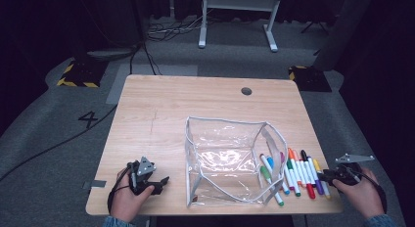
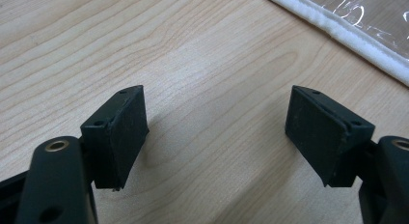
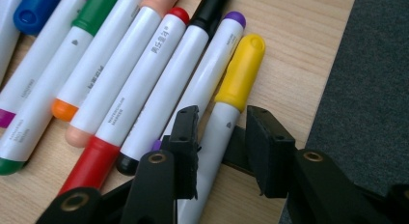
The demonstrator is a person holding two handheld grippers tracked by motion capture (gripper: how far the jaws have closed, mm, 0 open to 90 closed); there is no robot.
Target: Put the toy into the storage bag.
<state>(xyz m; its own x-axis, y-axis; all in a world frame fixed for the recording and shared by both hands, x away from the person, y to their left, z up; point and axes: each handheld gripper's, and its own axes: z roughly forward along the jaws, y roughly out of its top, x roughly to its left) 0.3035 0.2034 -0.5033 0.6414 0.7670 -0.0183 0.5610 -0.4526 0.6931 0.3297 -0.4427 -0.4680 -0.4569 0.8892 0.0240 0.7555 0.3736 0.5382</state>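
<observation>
A row of several white markers (image 1: 293,174) with coloured caps lies on the wooden table (image 1: 161,104), right of a clear plastic pouch (image 1: 220,122) that stands open. My right gripper (image 3: 223,116) reaches over the table's right edge and straddles the outermost marker, the yellow-capped one (image 3: 238,74). Its left pad sits against the barrel; a narrow gap remains on the right side. From above, that gripper (image 1: 327,175) is at the yellow marker (image 1: 318,167). My left gripper (image 1: 159,182) rests near the front left of the table, open (image 2: 217,113) over bare wood.
The pouch's white-trimmed edge (image 2: 347,33) lies just beyond the left gripper. The purple (image 3: 212,64), black and red markers lie tight against the yellow one. Grey carpet (image 3: 371,79) drops away past the table edge. A cable hole (image 1: 246,91) sits at the far side.
</observation>
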